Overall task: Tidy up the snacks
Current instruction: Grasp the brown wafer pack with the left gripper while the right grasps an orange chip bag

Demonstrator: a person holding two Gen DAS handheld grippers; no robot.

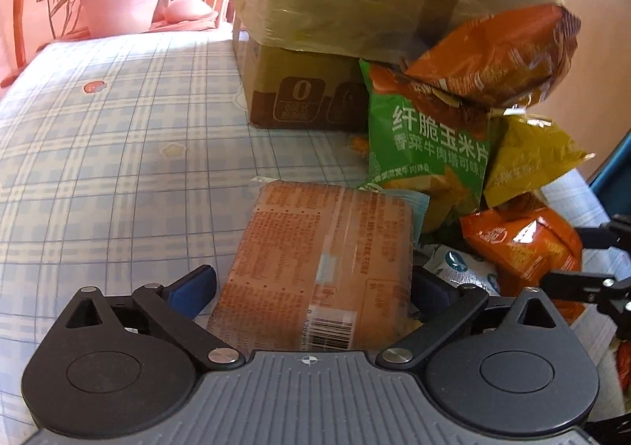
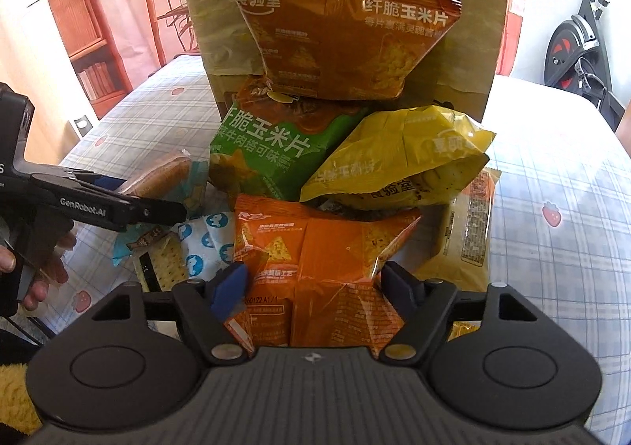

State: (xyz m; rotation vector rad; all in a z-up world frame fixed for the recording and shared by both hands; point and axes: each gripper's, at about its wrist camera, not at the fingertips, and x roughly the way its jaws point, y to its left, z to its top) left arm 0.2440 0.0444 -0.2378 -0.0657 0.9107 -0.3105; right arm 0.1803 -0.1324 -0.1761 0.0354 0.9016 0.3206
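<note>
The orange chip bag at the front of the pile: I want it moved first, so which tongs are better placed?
Right. The right tongs already straddle the orange chip bag, pads at both its sides. The left tongs straddle a flat printed packet instead.

Left gripper point(image 1: 311, 287) points steeply downward, jaws spread wide, blue pads standing clear on either side of what lies between them. Right gripper point(image 2: 313, 287) tilts down at much the same angle, jaws narrower, blue pads close against the sides of what sits between. A hand point(image 2: 43, 259) wraps the left gripper's handle.
</note>
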